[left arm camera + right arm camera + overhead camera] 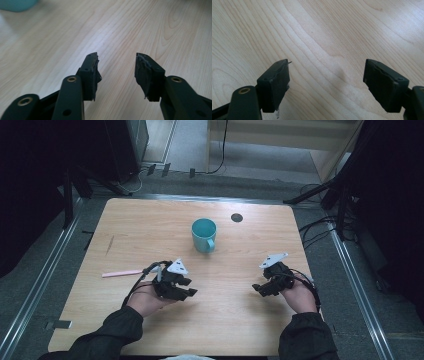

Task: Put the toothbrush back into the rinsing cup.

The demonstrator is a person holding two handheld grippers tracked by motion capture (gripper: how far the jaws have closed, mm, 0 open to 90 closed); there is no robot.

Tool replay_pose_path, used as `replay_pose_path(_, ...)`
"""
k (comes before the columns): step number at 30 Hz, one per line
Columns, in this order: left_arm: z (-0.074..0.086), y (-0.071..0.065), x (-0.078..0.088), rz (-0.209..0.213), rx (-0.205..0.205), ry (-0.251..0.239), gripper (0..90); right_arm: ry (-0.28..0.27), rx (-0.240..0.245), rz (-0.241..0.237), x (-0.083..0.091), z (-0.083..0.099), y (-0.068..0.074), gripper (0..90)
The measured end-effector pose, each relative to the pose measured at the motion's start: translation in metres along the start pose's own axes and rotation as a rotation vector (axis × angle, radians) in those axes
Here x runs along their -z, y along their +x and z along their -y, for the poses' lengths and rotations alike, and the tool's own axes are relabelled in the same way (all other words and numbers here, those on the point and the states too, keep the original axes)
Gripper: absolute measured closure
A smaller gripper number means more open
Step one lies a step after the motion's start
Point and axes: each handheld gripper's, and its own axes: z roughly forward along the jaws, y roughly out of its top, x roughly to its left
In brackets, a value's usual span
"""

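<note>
Wood grain under both my hands right now, pale and bare. My left hand-held gripper (188, 287) hovers low over the near left part of the surface (240, 315), jaws standing apart with nothing between them, just bare wood showing in the gap in its own view. My right hand-held gripper (259, 289) sits across from it on the near right, jaws spread wider, also holding nothing. The two point inward toward each other, well apart, with open wood between them.

Teal cup (204, 234) stands upright beyond them, near the middle of the surface, handle turned toward me and a little right. It's closer to my left hand-held gripper than to the right, but still clear of both; a blurred edge of it peeks into the top left corner of the left gripper view. Nothing lies between either hand-held gripper and the cup.

Off to the left, a pink pen (121, 273) lies flat, just beside the cable trailing from my left hand-held gripper. A small dark disc (236, 217) sits behind the cup, near the far edge.
</note>
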Motion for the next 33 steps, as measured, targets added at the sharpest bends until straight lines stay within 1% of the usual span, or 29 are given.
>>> replay_pose_path(1, 0.0, 0.003, 0.003, -0.001, 0.004, 0.014, 58.7, 0.0, -0.002, -0.001, 0.0, 0.0, 0.0, 21.6)
replay_pose_path(3, 0.0, 0.008, 0.007, -0.009, -0.011, 0.013, 58.7, -0.006, 0.005, -0.004, 0.0, -0.001, 0.001, 21.6)
replay_pose_path(5, -0.002, 0.011, 0.01, -0.002, -0.004, 0.01, 58.8, -0.004, 0.013, -0.009, -0.001, -0.002, 0.003, 21.6)
replay_pose_path(6, -0.002, 0.011, 0.01, -0.002, -0.004, 0.01, 59.5, -0.002, 0.016, -0.01, -0.001, -0.002, 0.003, 21.6)
replay_pose_path(7, -0.002, 0.013, 0.011, 0.017, -0.011, 0.012, 62.6, 0.002, 0.013, -0.016, -0.001, -0.002, 0.004, 21.6)
replay_pose_path(8, -0.002, 0.013, 0.011, 0.017, -0.011, 0.012, 63.7, 0.002, 0.013, -0.016, -0.001, -0.002, 0.004, 21.6)
replay_pose_path(9, -0.001, 0.012, 0.011, 0.019, -0.027, 0.021, 64.5, -0.003, 0.014, -0.017, 0.0, -0.002, 0.004, 21.6)
replay_pose_path(10, -0.001, 0.011, 0.011, 0.023, -0.033, 0.025, 65.1, -0.006, 0.012, -0.015, 0.0, -0.002, 0.004, 21.6)
replay_pose_path(11, -0.001, 0.011, 0.011, 0.023, -0.033, 0.025, 64.5, -0.006, 0.012, -0.015, 0.0, -0.002, 0.004, 21.6)
replay_pose_path(12, -0.001, 0.011, 0.012, 0.024, -0.043, 0.029, 63.7, -0.017, 0.006, -0.016, 0.002, -0.002, 0.003, 21.7)
replay_pose_path(13, -0.001, 0.01, 0.012, 0.027, -0.037, 0.03, 62.0, -0.019, 0.003, -0.018, 0.002, -0.002, 0.004, 21.6)
replay_pose_path(15, -0.002, 0.01, 0.012, 0.025, -0.033, 0.036, 54.6, -0.023, 0.007, -0.022, 0.002, -0.003, 0.004, 21.6)
replay_pose_path(16, -0.002, 0.01, 0.014, 0.036, -0.028, 0.056, 53.6, -0.024, 0.01, -0.027, 0.002, -0.003, 0.005, 21.6)
replay_pose_path(17, -0.002, 0.01, 0.015, 0.044, -0.033, 0.058, 53.6, -0.028, 0.011, -0.034, 0.002, -0.004, 0.005, 21.6)
replay_pose_path(19, -0.002, 0.01, 0.017, 0.047, -0.032, 0.056, 53.4, -0.027, 0.008, -0.034, 0.002, -0.004, 0.006, 21.7)
replay_pose_path(20, -0.002, 0.01, 0.018, 0.047, -0.03, 0.055, 53.4, -0.03, 0.009, -0.035, 0.002, -0.004, 0.006, 21.9)
replay_pose_path(21, -0.002, 0.01, 0.02, 0.044, -0.029, 0.053, 52.0, -0.045, 0.016, -0.043, 0.002, -0.005, 0.007, 22.0)
replay_pose_path(22, -0.001, 0.011, 0.023, 0.041, -0.025, 0.047, 51.1, -0.05, 0.018, -0.045, 0.002, -0.005, 0.007, 22.1)
replay_pose_path(23, -0.001, 0.011, 0.023, 0.041, -0.025, 0.047, 49.9, -0.053, 0.017, -0.048, 0.003, -0.006, 0.007, 22.3)
replay_pose_path(24, 0.0, 0.013, 0.027, 0.034, -0.019, 0.039, 49.7, -0.055, 0.019, -0.05, 0.002, -0.006, 0.008, 22.3)
replay_pose_path(25, 0.0, 0.013, 0.027, 0.034, -0.019, 0.039, 49.8, -0.055, 0.019, -0.05, 0.002, -0.006, 0.008, 22.3)
replay_pose_path(26, 0.002, 0.016, 0.033, 0.025, -0.014, 0.009, 53.1, -0.056, 0.023, -0.053, 0.002, -0.006, 0.008, 22.4)
replay_pose_path(27, 0.002, 0.016, 0.033, 0.025, -0.014, 0.009, 57.6, -0.056, 0.023, -0.053, 0.002, -0.006, 0.008, 22.4)
replay_pose_path(28, 0.004, 0.018, 0.04, 0.038, -0.007, -0.026, 58.0, -0.054, 0.024, -0.056, 0.002, -0.007, 0.008, 22.7)
replay_pose_path(29, 0.004, 0.018, 0.04, 0.038, -0.007, -0.026, 59.4, -0.054, 0.024, -0.056, 0.002, -0.007, 0.008, 22.7)
replay_pose_path(30, 0.005, 0.021, 0.046, 0.047, -0.007, -0.032, 59.9, -0.044, 0.015, -0.063, 0.001, -0.007, 0.008, 23.1)
replay_pose_path(31, 0.005, 0.021, 0.046, 0.047, -0.007, -0.032, 60.5, -0.044, 0.015, -0.063, 0.001, -0.007, 0.008, 23.1)
replay_pose_path(33, 0.006, 0.023, 0.05, 0.04, 0.001, -0.031, 61.5, -0.042, 0.025, -0.072, 0.0, -0.008, 0.008, 23.1)
